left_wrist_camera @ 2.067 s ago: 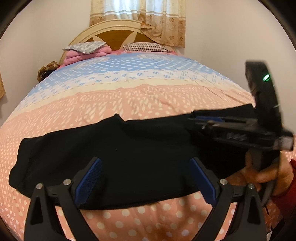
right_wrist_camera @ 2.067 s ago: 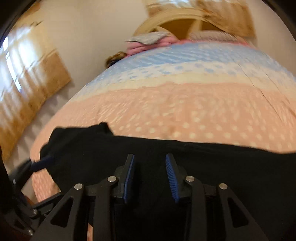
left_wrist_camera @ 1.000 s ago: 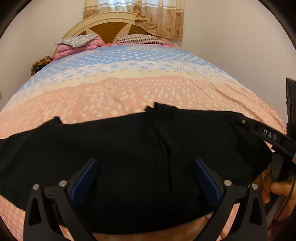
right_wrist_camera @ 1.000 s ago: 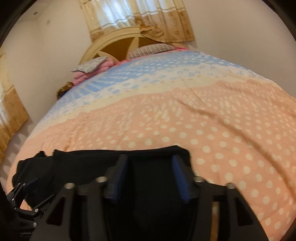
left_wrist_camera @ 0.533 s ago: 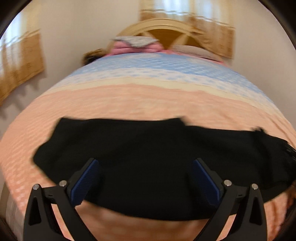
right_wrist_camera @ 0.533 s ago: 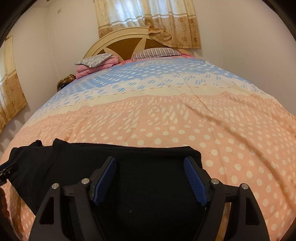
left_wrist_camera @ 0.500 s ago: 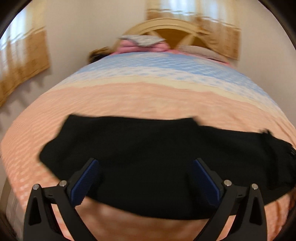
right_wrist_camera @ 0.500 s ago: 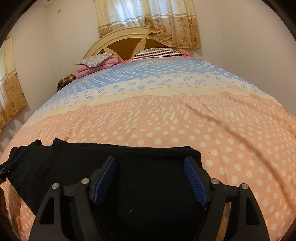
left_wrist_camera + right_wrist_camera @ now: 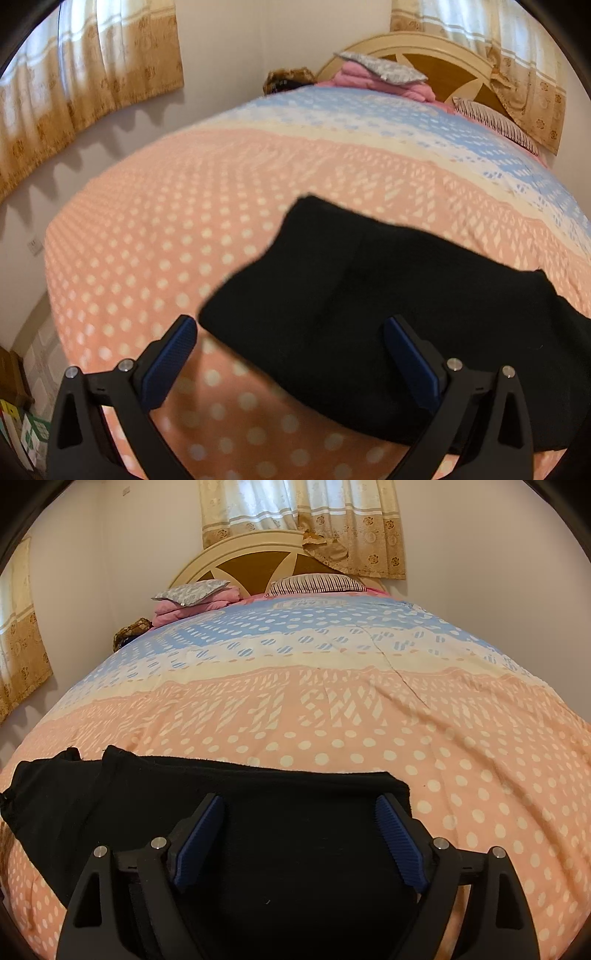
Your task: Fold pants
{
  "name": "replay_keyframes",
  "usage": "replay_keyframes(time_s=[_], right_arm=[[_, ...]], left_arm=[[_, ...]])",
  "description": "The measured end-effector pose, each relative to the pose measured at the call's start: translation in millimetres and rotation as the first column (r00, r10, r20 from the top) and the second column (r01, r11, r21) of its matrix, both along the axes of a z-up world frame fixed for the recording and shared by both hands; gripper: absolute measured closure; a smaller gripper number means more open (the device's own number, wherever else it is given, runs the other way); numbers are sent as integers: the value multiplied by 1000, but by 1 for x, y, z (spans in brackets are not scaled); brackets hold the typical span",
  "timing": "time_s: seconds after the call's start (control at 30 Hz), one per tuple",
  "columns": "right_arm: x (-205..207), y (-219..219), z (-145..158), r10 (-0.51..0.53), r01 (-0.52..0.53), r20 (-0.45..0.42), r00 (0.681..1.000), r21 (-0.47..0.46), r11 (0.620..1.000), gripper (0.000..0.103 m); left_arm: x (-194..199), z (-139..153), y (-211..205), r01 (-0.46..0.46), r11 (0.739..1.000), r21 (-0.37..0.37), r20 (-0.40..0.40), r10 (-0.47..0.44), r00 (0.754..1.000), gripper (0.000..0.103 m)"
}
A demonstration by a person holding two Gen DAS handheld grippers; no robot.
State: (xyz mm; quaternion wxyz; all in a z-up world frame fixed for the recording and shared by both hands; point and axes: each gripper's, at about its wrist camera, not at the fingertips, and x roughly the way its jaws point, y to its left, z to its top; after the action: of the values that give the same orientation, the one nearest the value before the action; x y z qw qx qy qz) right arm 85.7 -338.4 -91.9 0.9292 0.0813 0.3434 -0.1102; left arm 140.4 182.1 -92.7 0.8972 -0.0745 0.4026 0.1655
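Black pants (image 9: 388,306) lie flat across the near part of the bed, folded lengthwise into a long band. My left gripper (image 9: 291,350) is open and empty, hovering over the band's left end. In the right wrist view the pants (image 9: 280,849) fill the lower frame, their right end squared off and their left end bunched. My right gripper (image 9: 299,834) is open and empty just above the right end, its blue pads (image 9: 397,840) apart over the cloth.
The pink, cream and blue dotted bedspread (image 9: 332,701) covers the bed. Pillows and a pink folded blanket (image 9: 192,598) lie by the headboard (image 9: 258,561). A curtained wall (image 9: 74,92) runs along the bed's left side.
My left gripper has swung left to the pants' left end. My right gripper let go of the right end and opened, then stayed still over it.
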Motion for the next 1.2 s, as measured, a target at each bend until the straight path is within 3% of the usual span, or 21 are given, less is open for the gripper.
replay_keyframes(time_s=[0.13,0.17,0.2,0.27,0.3,0.33,0.47,0.6,0.67,0.73,0.77,0.8,0.9,1.07,1.13,1.2], right_arm=[[0,0,0,-1,1,0,1000,-1,1000,17],[0,0,0,-1,1,-1,1000,-2,1000,17],[0,0,0,-1,1,-1,1000,-2,1000,17],[0,0,0,-1,1,0,1000,1,1000,17],[0,0,0,0,0,0,1000,1,1000,17],[0,1,0,-1,1,0,1000,0,1000,17],[0,1,0,-1,1,0,1000,0,1000,17],[0,0,0,-1,1,-1,1000,-2,1000,17],[0,1,0,-1,1,-1,1000,-2,1000,17],[0,1,0,-1,1,-1,1000,-2,1000,17],[0,1,0,-1,1,-2,1000,-2,1000,17],[0,1,0,-1,1,-2,1000,-3,1000,17],[0,1,0,-1,1,-2,1000,-3,1000,17],[0,1,1,-2,2,-1,1000,-2,1000,17],[0,2,1,-1,1,-1,1000,-4,1000,17],[0,1,0,0,0,-1,1000,-6,1000,17]], left_arm=[[0,-9,8,-12,994,-113,24,14,1000,1],[-2,-6,9,-11,992,-128,40,16,999,11],[-3,-3,14,-9,992,-129,59,17,998,31],[-4,-1,23,9,985,-171,83,5,997,51],[-7,0,32,28,969,-245,110,0,994,59],[-7,1,37,35,961,-273,123,-2,992,61],[-14,0,46,57,938,-341,165,0,986,62],[-24,-5,54,40,908,-417,190,44,981,44],[-23,-3,56,35,892,-450,195,60,979,42],[-22,-4,54,23,896,-444,187,67,980,47],[-22,-3,52,4,909,-416,175,75,982,59],[-22,-3,52,3,912,-409,170,73,983,63],[-24,-2,52,25,904,-428,181,59,982,75],[-21,13,38,23,933,-359,193,50,980,77],[-21,29,26,62,947,-315,233,14,972,78],[-24,58,-1,155,959,-238,310,-76,948,78]])
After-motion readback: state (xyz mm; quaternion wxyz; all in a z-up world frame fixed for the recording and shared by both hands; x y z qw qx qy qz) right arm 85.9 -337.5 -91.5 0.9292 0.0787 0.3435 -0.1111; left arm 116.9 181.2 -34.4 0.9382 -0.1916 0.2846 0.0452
